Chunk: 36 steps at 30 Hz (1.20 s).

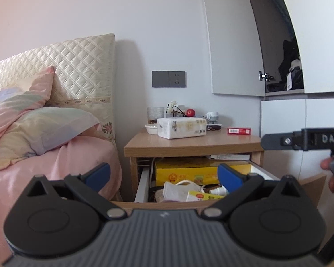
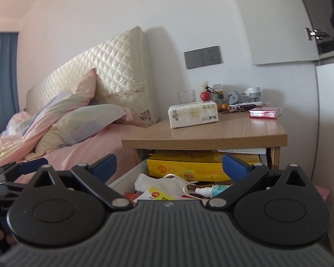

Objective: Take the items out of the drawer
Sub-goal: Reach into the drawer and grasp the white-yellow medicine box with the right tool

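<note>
bedside table [image 2: 222, 131] | tissue pack [image 2: 193, 114] on top | drawer [image 1: 142, 184] open, cluttered

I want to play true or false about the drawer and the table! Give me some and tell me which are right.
1. The drawer is open. True.
2. A yellow box sits at the back of the drawer. True.
3. The tissue pack is inside the drawer. False: it lies on the nightstand.
4. The right gripper is holding the spray bottle. False: its jaws are wide apart and hold nothing; the bottle lies in the drawer.
5. A white mask lies in the drawer. True.
6. The left gripper is shut. False: it is open.
</note>
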Tool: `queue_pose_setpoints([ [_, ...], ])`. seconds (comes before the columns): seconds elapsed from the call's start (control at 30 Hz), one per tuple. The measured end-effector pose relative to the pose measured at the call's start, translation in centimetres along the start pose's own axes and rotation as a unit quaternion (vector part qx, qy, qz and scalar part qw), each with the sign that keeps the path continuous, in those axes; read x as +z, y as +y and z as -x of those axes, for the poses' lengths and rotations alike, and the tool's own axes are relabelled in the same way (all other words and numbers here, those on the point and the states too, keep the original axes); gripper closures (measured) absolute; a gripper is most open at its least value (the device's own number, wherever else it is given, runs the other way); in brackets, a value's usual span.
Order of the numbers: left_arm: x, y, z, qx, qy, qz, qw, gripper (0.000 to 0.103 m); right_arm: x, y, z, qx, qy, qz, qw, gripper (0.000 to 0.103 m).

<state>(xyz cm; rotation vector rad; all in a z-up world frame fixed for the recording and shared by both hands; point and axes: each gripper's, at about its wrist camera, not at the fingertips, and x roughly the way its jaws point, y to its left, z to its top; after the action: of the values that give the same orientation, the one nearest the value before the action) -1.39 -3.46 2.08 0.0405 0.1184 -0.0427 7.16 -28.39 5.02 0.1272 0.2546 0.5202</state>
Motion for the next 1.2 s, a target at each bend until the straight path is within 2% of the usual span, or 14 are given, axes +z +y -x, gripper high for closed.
queue_pose_setpoints([
  [0.13, -0.1, 0.1, 0.3, -0.008, 0.0, 0.001, 1.0, 0.0, 4.2, -0.8, -4.3, 0.053, 0.082, 0.036, 0.995, 0.0],
  [0.23, -0.2, 0.0, 0.0, -0.007, 0.006, -0.002, 1.0, 0.0, 5.7, -0.9, -8.4, 0.075, 0.161, 0.068, 0.982, 0.0],
  [0.43, -0.2, 0.2, 0.0, -0.007, 0.005, 0.005, 0.9999, 0.0, 5.0, -0.1, -15.9, 0.123, 0.323, 0.084, 0.935, 0.0],
  [0.57, -0.3, 0.4, 0.2, -0.016, 0.005, 0.009, 0.9998, 0.0, 2.7, 0.8, -19.1, 0.124, 0.409, 0.108, 0.898, 0.0],
  [0.63, -0.3, 0.5, 0.3, -0.021, 0.005, 0.011, 0.9997, 0.0, 1.8, 1.2, -19.8, 0.116, 0.429, 0.119, 0.888, 0.0],
  [0.77, -0.4, 0.9, 0.3, -0.024, 0.007, 0.013, 0.9996, 0.0, 1.1, 2.0, -20.9, 0.113, 0.449, 0.121, 0.878, 0.002],
  [0.9, -0.4, 1.2, 0.4, -0.022, 0.009, 0.017, 0.9996, 0.0, -0.1, 2.9, -21.3, 0.113, 0.472, 0.143, 0.863, 0.002],
  [1.0, -0.5, 1.3, 0.7, -0.021, 0.007, 0.015, 0.9996, 0.0, -0.9, 2.6, -21.5, 0.126, 0.491, 0.122, 0.853, 0.003],
  [1.2, -0.4, 1.4, 0.9, -0.017, 0.005, 0.016, 0.9997, 0.0, -1.4, 1.1, -20.9, 0.103, 0.507, 0.111, 0.848, 0.003],
])
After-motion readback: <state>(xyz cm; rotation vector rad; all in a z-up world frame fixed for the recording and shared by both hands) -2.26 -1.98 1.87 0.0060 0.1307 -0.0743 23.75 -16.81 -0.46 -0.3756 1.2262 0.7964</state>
